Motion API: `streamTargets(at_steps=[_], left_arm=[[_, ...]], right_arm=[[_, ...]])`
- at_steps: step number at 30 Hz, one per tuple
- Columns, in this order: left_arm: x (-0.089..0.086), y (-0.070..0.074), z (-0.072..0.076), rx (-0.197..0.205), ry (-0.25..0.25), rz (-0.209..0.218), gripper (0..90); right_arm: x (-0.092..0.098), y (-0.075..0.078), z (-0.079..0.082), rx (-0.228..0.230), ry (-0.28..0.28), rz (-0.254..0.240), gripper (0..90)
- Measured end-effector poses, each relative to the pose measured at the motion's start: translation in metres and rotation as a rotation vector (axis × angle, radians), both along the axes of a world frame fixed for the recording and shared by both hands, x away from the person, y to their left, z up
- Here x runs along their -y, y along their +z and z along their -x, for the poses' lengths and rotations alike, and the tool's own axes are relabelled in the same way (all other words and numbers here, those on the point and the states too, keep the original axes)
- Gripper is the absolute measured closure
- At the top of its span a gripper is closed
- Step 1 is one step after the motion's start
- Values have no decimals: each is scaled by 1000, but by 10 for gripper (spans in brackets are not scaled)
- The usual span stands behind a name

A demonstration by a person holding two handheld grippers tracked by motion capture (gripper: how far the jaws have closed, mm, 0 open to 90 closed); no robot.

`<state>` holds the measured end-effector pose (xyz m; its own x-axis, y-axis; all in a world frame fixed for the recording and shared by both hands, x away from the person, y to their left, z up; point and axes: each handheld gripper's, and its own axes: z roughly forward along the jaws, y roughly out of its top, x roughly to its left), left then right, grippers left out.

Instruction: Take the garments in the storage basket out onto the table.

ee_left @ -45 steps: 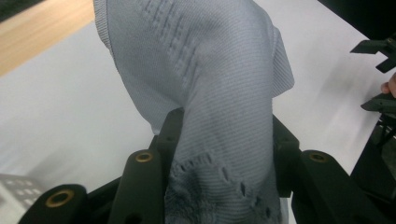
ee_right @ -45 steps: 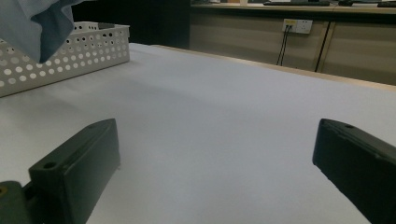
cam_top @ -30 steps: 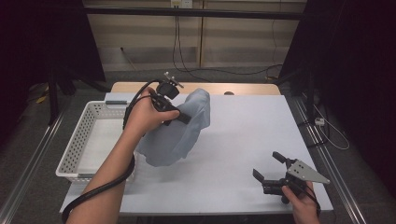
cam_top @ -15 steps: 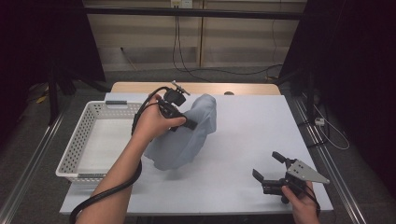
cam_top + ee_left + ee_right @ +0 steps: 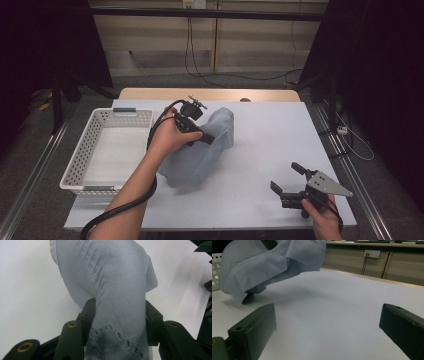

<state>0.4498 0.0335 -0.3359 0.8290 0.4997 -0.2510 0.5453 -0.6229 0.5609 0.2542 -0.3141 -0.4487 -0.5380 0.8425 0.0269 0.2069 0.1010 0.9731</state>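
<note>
A light blue knitted garment [image 5: 197, 157] hangs from my left gripper [image 5: 207, 139] over the middle of the white table [image 5: 270, 125], its lower part bunched on the surface. In the left gripper view the cloth [image 5: 112, 277] runs between the two black jaws, which press on a thick fold of it; my left gripper [image 5: 120, 307] is shut on it. My right gripper [image 5: 285, 176] rests at the table's front right, open, with nothing between its jaws. From the right gripper view [image 5: 327, 322] the garment [image 5: 274, 257] hangs at the upper left, well apart.
A white perforated basket [image 5: 82, 160] stands at the table's left, beside the garment. A black cable [image 5: 120, 212] trails from the left gripper along the forearm. A wooden strip [image 5: 210, 94] runs along the table's far edge; dark floor and rails flank both sides.
My left hand has moved right and down with the garment, whose lower part now lies more on the table. The right gripper has stayed put.
</note>
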Motion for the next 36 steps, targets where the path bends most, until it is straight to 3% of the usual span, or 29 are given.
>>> streamTargets(at_steps=[7,15,18,21,27,36], left_arm=[[3,-8,-2,9,-1,-12,531],[6,-13,-7,60,3,-9,485],[4,-11,-10,90,32,21,474],[2,-9,-11,86,59,75,427],[4,-10,-5,92,54,72,321],[6,-19,7,113,4,37,222]], right_arm=[[0,0,0,1,1,3,6],[0,0,1,1,-1,0,5],[0,0,0,0,-2,1,6],[0,0,0,0,-3,0,6],[1,0,-1,-2,-3,-1,5],[0,0,-1,0,-2,-2,6]])
